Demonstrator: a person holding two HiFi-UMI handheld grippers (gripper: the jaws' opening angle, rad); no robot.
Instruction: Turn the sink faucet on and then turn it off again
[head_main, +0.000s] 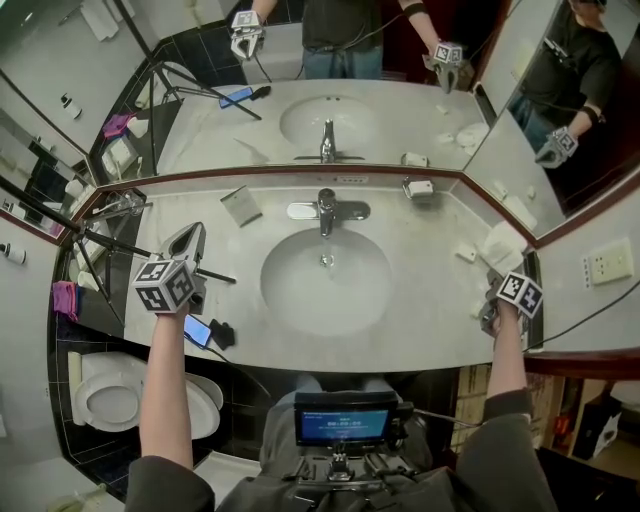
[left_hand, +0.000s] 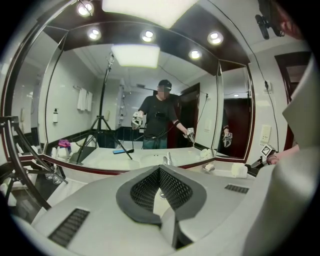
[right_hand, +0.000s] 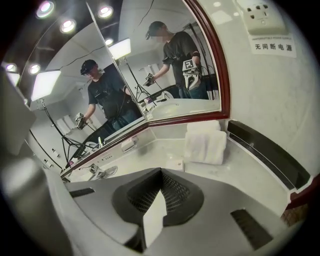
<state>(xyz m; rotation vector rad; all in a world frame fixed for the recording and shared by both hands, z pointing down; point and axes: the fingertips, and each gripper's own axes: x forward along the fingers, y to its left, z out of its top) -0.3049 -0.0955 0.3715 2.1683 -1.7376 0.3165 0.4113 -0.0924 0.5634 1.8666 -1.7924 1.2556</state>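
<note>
- The head view looks steeply down on the counter (head_main: 430, 300), with the basin (head_main: 325, 280) central and the mirror (head_main: 330, 110) above.
- The left gripper view sits low at the counter's left, facing the mirror.
- The right gripper view looks from the right end, close to the towels (right_hand: 205, 142). It shares them with the head view, and seemingly the distant faucet (right_hand: 97, 172).

- My left gripper (left_hand: 160, 172): light grey shell; black cross-hatched pads inside the jaws.
- My right gripper (right_hand: 161, 175): light grey; black mesh-patterned pads.
- Marker cube (head_main: 165, 283) on my left gripper: white with black square patterns.
- Bench (head_main: 420, 300): pale cream, faintly mottled.
- Sink (head_main: 290, 310): white.
- Faucet (head_main: 327, 208): shiny silver.
- Mirror frame (head_main: 250, 173): dark reddish-brown.
- Towel (right_hand: 205, 145), far right: white.
- Phone (head_main: 197, 330), near left: blue.
- Cloth (head_main: 65, 298), left: pink.
- Toilet (head_main: 110, 400): white.
</note>
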